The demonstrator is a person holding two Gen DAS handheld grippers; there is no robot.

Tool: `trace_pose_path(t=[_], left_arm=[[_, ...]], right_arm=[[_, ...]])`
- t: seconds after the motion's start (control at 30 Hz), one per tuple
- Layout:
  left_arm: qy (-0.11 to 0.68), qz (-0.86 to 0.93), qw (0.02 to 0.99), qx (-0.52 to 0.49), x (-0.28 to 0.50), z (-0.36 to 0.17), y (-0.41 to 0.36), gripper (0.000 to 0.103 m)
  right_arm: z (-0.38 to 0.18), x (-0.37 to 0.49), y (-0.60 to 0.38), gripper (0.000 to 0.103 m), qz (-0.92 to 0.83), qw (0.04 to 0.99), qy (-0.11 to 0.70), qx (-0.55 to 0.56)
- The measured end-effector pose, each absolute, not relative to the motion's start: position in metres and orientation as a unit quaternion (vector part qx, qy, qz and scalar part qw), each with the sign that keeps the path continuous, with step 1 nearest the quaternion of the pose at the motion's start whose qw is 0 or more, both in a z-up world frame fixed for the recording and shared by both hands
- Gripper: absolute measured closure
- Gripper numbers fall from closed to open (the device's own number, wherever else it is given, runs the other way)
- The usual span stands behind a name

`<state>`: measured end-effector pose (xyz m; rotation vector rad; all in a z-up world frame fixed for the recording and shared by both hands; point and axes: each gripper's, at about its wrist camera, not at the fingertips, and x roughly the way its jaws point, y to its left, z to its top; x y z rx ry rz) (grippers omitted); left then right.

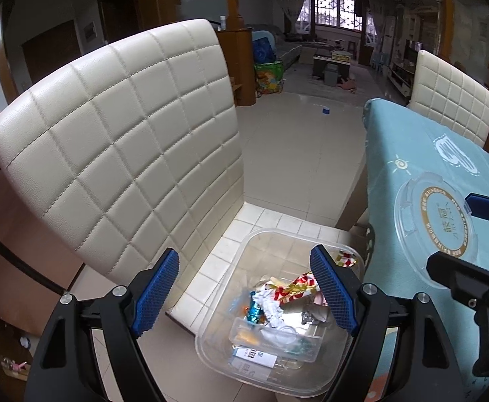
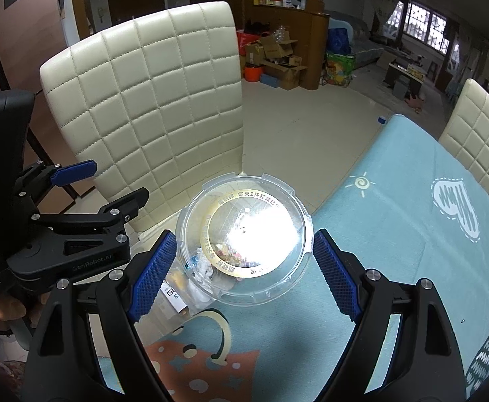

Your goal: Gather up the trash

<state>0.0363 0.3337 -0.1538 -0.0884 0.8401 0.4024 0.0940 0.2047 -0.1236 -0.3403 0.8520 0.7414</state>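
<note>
Hovering with its blue-padded fingers spread wide and nothing between them, the left gripper (image 1: 244, 293) points down over a clear plastic bin (image 1: 271, 305) that sits on the seat of a cream quilted chair (image 1: 120, 140). Only the left wrist view looks into the bin: it holds crumpled red, white and gold wrappers (image 1: 291, 289), a shiny teal scrap, and a small clear box with a white label. The right gripper (image 2: 244, 276) is likewise spread wide and holds nothing; its fingers stand on either side of a round clear plastic lid (image 2: 244, 238) without touching it. The lid lies at the edge of the table, on a light blue patterned tablecloth (image 2: 395, 234), and overhangs the bin on the chair. Only the right wrist view shows the lid whole: a gold ring of printed Chinese characters, notched tabs around its rim, a bright glare at its centre, and the trash visible through it. That view also shows the left gripper's black body at far left, held in a hand.
</note>
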Motion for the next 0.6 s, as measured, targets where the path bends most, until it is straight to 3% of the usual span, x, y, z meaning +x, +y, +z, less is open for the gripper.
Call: trace_pose_path(t=[0.17,0.6], left_arm=[[0.403,0.203,0.891,-0.046,0.031,-0.153,0.338,0.024],[0.400,0.200,0.893,-0.048,0.027,-0.148,0.333,0.024]], right_arm=[[-0.120,0.092,0.205,0.012,0.359,0.828,0.406,-0.148],[-0.116,0.089,0.184,0.012,0.335,0.839,0.405,-0.141]])
